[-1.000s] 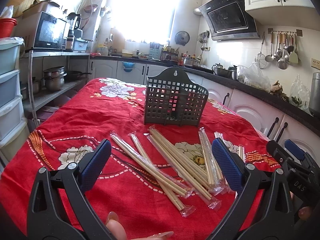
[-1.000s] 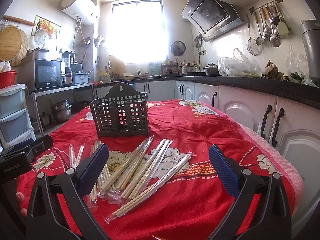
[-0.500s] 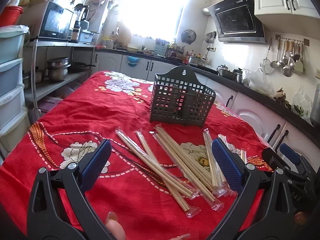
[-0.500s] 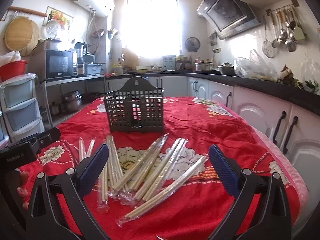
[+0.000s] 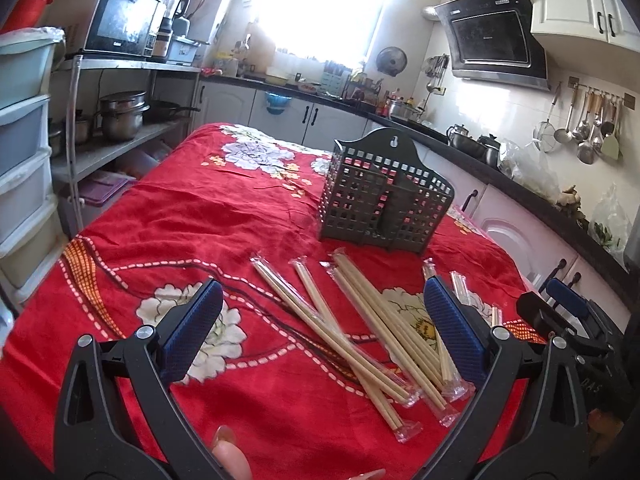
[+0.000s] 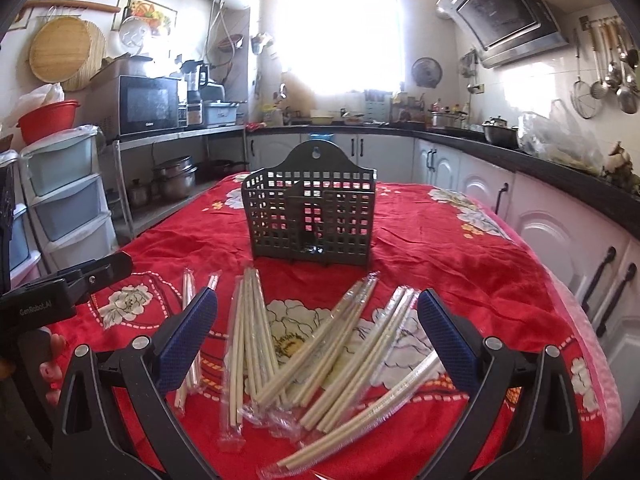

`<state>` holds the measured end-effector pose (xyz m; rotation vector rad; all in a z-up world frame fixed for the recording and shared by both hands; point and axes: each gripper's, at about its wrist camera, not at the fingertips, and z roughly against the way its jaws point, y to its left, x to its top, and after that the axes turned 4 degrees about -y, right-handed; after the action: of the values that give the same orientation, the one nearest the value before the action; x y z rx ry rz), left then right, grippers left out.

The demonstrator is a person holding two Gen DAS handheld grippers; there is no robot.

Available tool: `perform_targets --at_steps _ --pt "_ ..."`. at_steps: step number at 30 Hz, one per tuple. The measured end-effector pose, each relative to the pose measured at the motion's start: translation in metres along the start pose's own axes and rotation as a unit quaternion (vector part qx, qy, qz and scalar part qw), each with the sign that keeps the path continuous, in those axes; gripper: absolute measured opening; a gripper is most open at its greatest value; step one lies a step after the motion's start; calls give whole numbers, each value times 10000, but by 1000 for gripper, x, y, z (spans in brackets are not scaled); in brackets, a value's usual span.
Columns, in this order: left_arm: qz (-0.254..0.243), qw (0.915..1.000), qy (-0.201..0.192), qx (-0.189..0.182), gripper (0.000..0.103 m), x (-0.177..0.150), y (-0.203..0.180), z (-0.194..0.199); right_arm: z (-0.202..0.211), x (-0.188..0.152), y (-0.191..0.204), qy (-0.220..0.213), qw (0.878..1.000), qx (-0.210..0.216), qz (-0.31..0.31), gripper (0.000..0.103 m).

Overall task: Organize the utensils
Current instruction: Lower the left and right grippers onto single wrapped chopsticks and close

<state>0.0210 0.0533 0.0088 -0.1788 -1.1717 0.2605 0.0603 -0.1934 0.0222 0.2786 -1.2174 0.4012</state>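
Note:
Several plastic-wrapped pairs of wooden chopsticks lie fanned out on the red flowered tablecloth. Behind them stands an upright dark grey lattice utensil basket with two compartments, with nothing visible in it. My left gripper hovers open above the near ends of the chopsticks, holding nothing. My right gripper is open too, over the pile from the other side. The right gripper's blue-padded tip shows at the left wrist view's right edge.
The table's right edge runs close to white cabinets under a black counter. A metal shelf with pots and plastic drawers stand left. Ladles hang on the wall. A fingertip shows below the left gripper.
Both cameras have swung left and tilted, so the basket and chopsticks sit further right in each view. Both grippers stay open; no object has moved.

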Motion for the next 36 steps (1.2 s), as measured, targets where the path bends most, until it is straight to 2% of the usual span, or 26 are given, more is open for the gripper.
perform_targets --at_steps 8,12,17,21,23,27,33,36 --pt "-12 9994 341 1 93 21 9 -18 -34 23 -9 590 9971 411 -249 96" --pt "-25 9982 594 -63 93 26 14 -33 -51 26 -9 809 9959 398 -115 86" --pt "149 9954 945 -64 93 27 24 -51 -71 27 -13 1075 9934 381 -67 80" --pt "358 9910 1277 -174 92 25 30 -68 -88 25 -17 1320 9903 406 -131 71" --pt "476 9883 1428 -238 86 24 33 -77 -96 24 -20 1432 9887 422 -162 67" --pt "790 9800 1812 -243 69 20 44 -97 -115 21 -26 1784 9818 543 -346 54" --pt "991 9702 2195 -270 58 11 53 -117 -139 14 -34 2292 9691 624 -664 48" --pt "1040 9662 2346 -234 58 8 55 -125 -149 10 -36 2436 9660 535 -687 48"
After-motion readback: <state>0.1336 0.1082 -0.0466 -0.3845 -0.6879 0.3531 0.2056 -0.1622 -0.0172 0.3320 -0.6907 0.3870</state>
